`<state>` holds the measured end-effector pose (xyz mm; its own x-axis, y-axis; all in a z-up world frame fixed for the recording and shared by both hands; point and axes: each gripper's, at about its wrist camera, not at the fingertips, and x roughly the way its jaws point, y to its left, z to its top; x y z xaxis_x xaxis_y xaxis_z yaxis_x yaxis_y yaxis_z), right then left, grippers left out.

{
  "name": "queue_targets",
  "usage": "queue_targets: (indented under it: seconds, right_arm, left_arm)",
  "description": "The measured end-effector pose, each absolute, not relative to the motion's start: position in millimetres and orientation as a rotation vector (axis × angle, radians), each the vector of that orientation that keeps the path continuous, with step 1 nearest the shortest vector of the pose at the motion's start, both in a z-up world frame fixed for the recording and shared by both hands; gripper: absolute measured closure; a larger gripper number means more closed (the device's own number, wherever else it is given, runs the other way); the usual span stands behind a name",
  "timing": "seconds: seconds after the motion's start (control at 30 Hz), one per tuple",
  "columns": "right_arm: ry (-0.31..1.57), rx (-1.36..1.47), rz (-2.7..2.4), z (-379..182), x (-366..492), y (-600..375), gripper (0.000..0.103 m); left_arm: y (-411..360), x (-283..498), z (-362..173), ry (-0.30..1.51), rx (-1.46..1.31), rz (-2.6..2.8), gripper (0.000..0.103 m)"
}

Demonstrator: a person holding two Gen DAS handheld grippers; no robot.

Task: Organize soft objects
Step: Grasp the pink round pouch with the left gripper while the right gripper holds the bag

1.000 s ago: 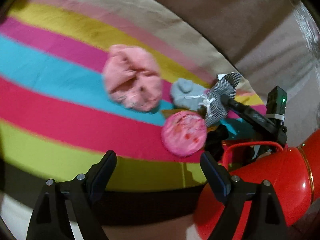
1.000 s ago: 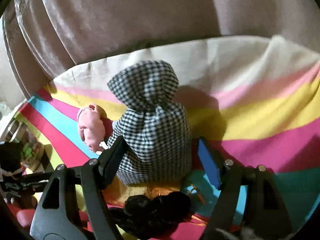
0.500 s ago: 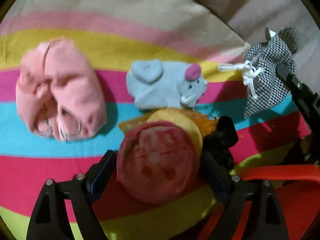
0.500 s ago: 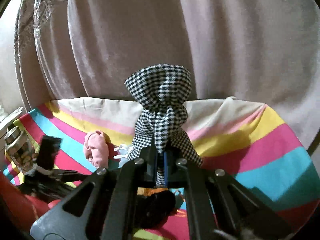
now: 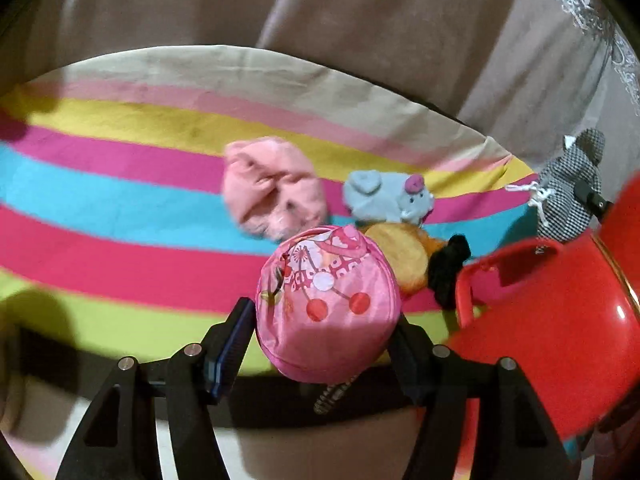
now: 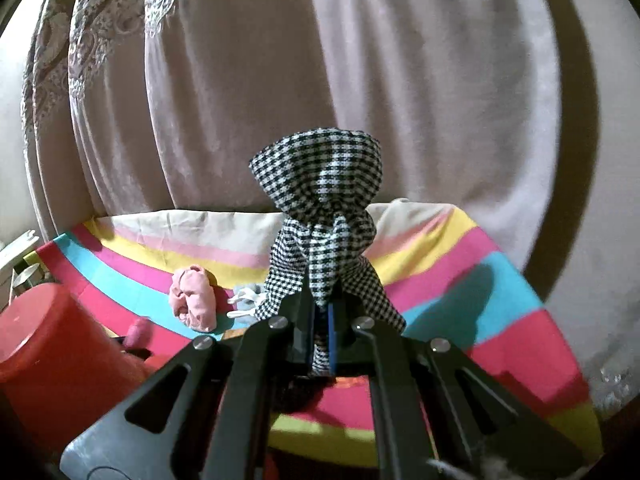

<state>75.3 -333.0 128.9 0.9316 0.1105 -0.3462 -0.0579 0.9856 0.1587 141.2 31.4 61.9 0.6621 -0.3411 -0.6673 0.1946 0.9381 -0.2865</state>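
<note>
We log the left tool (image 5: 322, 344) clamped on the round pink pouch (image 5: 326, 308), lifted above the striped cloth's (image 5: 120, 208) near edge. Right tool (image 6: 320, 330) is pinched tight on the checkered bag (image 6: 322, 216), held up clear. Red bucket (image 5: 552, 312) sits beside the cloth's right end.

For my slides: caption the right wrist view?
Right gripper shut on a black-and-white checked fabric pouch, raised above the striped cloth.
</note>
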Motion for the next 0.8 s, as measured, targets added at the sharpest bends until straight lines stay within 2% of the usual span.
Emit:
queue_targets:
  seconds: [0.5,0.8]
  right_arm:
    - [0.453,0.136,0.063,130.1,-44.0,-337.1,0.096]
    - [0.489,0.155,0.123,120.8,-103.2,-322.3,0.096]
  left_arm:
    - [23.7,6.0,72.2,0.827,-0.183,-0.307,0.038]
    - [18.2,-48.9,72.5,0.838,-0.141,-0.283,0.037]
